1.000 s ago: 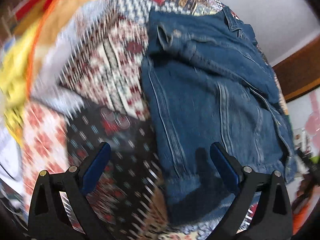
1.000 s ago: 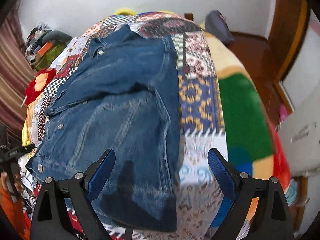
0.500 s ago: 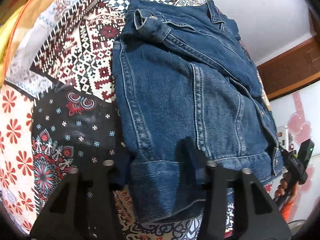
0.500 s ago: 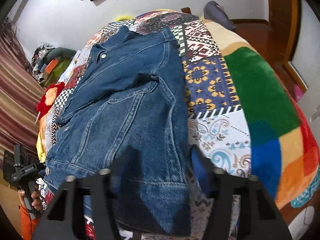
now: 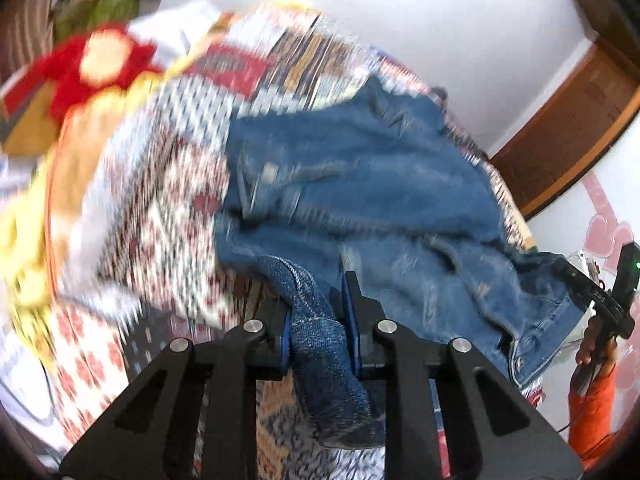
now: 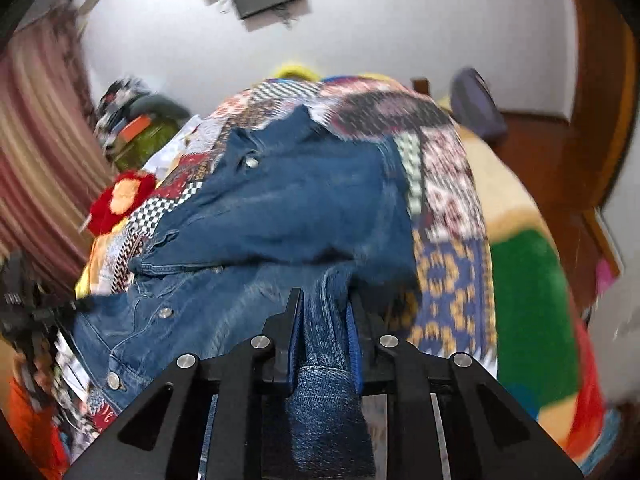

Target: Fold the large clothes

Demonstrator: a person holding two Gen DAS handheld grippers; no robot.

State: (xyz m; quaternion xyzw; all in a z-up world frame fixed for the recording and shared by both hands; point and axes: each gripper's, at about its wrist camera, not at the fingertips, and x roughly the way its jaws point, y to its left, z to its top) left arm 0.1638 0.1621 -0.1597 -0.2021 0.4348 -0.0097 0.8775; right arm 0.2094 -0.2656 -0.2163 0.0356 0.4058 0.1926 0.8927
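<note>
Denim hem sits pinched in our left gripper (image 5: 318, 330) and right gripper (image 6: 324, 334), jaws just closed; the jacket (image 6: 304, 208) lies on the quilt (image 6: 452, 200). Thick folds could slip out if we lift unevenly

Left gripper (image 5: 318, 316) and right gripper (image 6: 322, 320) jaws just closed.

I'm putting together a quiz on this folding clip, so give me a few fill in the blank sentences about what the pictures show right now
1. The garment being folded is a blue ____ jacket.
2. The fingers of the left gripper are clamped on the jacket's ____ edge.
3. The right gripper is ____ on a bunch of the same jacket.
4. The jacket lies on a patterned ____ quilt.

Missing words: denim; bottom; shut; patchwork
</note>
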